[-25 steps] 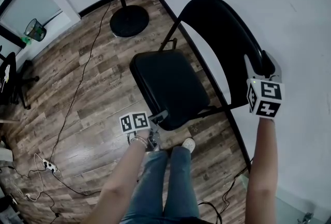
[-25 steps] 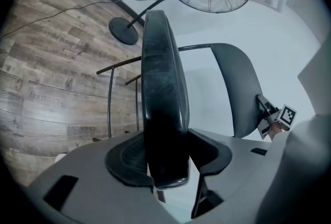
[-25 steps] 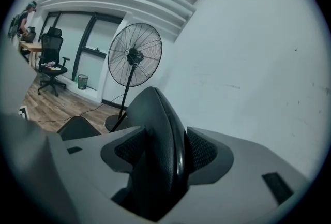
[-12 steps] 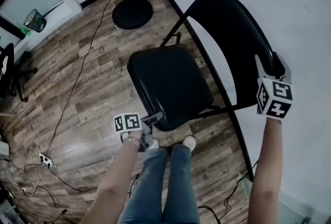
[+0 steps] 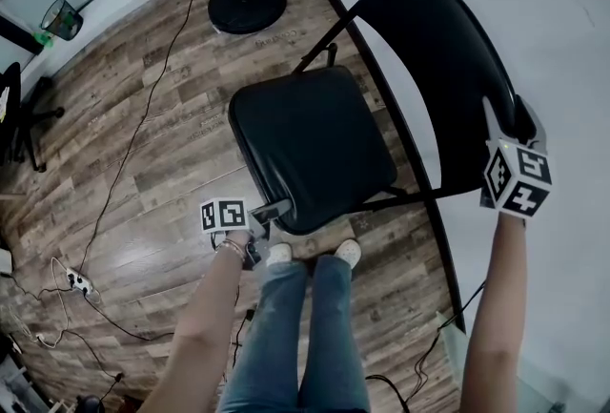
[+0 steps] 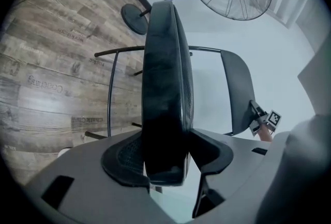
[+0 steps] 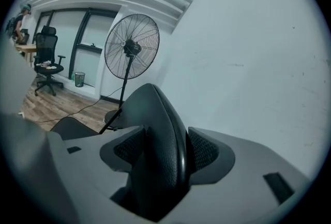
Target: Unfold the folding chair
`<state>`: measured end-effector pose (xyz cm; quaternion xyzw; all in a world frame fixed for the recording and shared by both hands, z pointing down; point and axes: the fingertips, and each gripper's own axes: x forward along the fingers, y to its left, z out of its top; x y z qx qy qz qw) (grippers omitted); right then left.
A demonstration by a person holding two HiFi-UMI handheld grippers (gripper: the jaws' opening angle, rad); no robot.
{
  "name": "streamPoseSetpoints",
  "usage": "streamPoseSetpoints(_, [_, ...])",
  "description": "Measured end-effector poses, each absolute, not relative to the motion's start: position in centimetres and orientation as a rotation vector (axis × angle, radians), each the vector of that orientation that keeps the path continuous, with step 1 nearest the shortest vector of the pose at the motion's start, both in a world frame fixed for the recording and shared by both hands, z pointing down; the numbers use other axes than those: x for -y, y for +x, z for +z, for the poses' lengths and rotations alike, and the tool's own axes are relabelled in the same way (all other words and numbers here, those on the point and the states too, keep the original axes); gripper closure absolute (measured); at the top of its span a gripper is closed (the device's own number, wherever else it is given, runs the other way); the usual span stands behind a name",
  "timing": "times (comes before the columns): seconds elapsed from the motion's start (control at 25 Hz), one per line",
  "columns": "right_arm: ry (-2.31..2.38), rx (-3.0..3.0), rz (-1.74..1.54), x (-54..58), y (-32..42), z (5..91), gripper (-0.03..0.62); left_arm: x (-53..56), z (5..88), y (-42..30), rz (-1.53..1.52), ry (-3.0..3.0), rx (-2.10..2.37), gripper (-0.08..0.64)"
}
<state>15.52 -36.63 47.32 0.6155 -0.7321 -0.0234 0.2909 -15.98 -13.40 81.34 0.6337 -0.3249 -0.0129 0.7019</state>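
Left gripper [image 5: 274, 211]: clamped on the near edge of the seat [image 6: 164, 88], which fills the gap between both pads.
Right gripper [image 5: 512, 115]: clamped on the rim of the backrest [image 7: 160, 135], one pad on each face.
Chair location: the folding chair [image 5: 315, 139] stands on the wood floor [image 5: 143, 144]. The seat runs out ahead of the left gripper, and the backrest runs out ahead of the right one.
Long axis: the backrest's long axis runs straight away from the right gripper, along the wall [image 5: 562, 20] beside it.
Facing: the seat opens away from the wall, toward the left gripper's side. Judged near level, so nearly unfolded.
Risk, slip: the backrest rim is smooth and rounded, so a sideways pull could make the pads slide off.
Risk, collapse: letting go before the seat bottoms out could let the frame fold back.
Risk, skid: uneven downward push could scoot the legs across the floor.
Risk, contact: the person's shoes [image 5: 348, 254] sit just below the left gripper, close to the frame.
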Motion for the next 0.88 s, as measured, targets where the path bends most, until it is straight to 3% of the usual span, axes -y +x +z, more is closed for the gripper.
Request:
streamPoseSetpoints(0.68, [1.642, 1.968, 0.001, 36.8, 15.6, 49.9, 0.344, 12.4, 83.6, -17.7, -0.126, 1.463, 0.661, 0.282])
streamPoseSetpoints(0.72, [1.643, 1.97, 0.004, 36.8, 15.5, 50.1, 0.344, 12.5, 83.4, -17.5, -0.146, 1.47, 0.644, 0.165])
streamPoseSetpoints(0.76, [1.643, 1.972, 0.008, 36.7, 15.5, 50.4, 0.344, 12.6, 83.5, -17.4, -0.151, 1.472, 0.635, -0.015])
streamPoseSetpoints(0.88, [1.636, 1.975, 0.013, 36.1, 14.6, 51.2, 0.344, 11.9, 85.2, -17.6, -0.12, 1.447, 0.648, -0.015])
